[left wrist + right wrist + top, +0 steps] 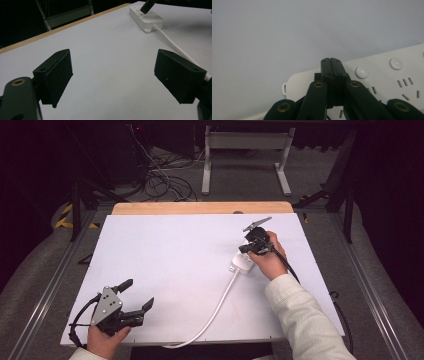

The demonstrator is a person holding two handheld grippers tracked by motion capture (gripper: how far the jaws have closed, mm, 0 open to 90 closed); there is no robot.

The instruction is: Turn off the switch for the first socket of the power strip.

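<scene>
A white power strip (242, 263) lies on the white table top (170, 250), right of the middle, and its white cable (220, 302) runs toward the front edge. My right gripper (245, 249) is shut with nothing between its jaws. Its tips (330, 61) point down at the strip (382, 80) near its cable end, beside a round white button (362, 72). Whether the tips touch the strip I cannot tell. My left gripper (137, 294) stands open near the front left corner, its jaws wide apart (113, 77) over bare table. From the left gripper, the strip (147, 16) lies far off.
A wooden strip (200, 208) borders the table's far edge. Beyond it are tangled cables on the floor (160, 180) and a white frame stand (247, 157). A second round button (396, 63) and several socket slots mark the power strip's top.
</scene>
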